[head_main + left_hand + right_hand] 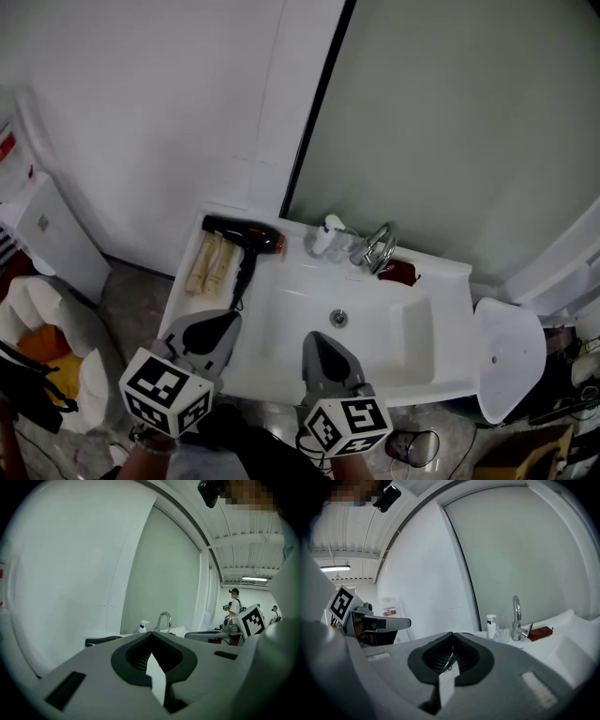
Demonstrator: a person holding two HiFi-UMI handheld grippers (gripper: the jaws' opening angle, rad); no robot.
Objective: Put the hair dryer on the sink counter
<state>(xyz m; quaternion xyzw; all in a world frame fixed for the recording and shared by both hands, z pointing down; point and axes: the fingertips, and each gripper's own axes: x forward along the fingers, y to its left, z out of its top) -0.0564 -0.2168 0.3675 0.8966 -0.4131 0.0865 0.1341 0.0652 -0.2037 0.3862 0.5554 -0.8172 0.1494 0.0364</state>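
Hovering near the sink counter [441,323], left tongs [228,322] and right tongs [318,338] are closed, empty; hair dryer [246,234] untouched.

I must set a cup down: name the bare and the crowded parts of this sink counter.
Bare: the right end of the sink counter, from the dark red thing to the front edge, and the basin around the drain. Crowded: the left ledge, with hair dryer and beige items, and the back edge by spray bottle and faucet.
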